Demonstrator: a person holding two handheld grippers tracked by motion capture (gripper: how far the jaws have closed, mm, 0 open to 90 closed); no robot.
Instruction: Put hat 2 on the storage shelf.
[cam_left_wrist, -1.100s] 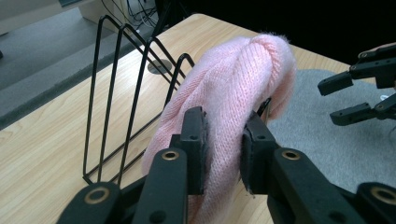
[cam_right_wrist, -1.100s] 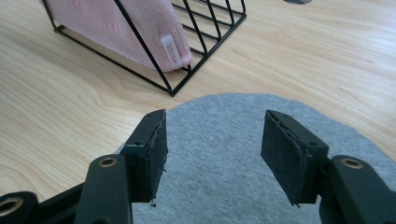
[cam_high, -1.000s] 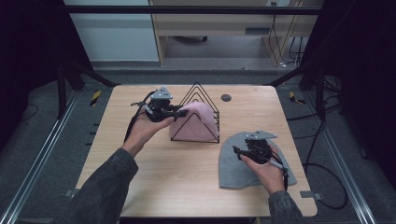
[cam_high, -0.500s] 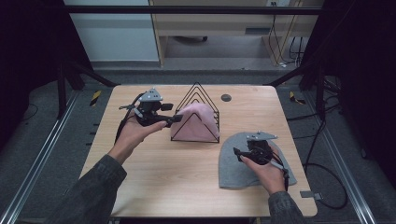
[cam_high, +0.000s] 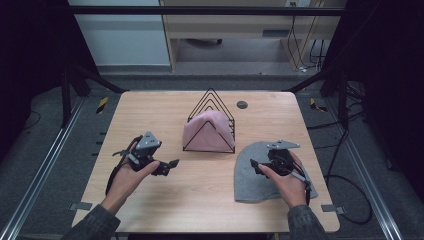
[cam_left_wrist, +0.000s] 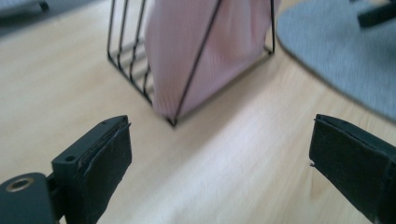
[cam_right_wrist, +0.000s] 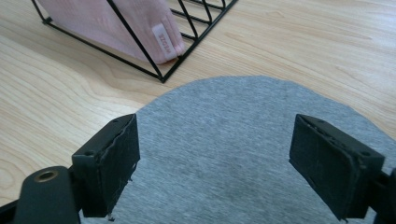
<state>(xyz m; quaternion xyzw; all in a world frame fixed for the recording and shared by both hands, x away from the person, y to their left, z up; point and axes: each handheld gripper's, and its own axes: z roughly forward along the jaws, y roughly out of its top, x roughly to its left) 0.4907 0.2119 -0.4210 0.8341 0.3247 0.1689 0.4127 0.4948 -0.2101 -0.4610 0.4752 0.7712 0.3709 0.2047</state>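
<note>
Light wood tabletop (cam_high: 210, 190) w/ rounded corners, seen from above. Small dark round disc (cam_high: 242, 104) near the far edge, approx. centre, well apart from everything else. Grey floor around the tabletop; metal rails run along left & right sides. Yellow-black striped markers (cam_high: 102, 104) on the floor at both far corners. Cables (cam_high: 345, 165) trail on the right.

claws (cam_high: 170, 165): black, square-padded | top plates: grey | sleeves (cam_high: 95, 226): grey knit
</note>
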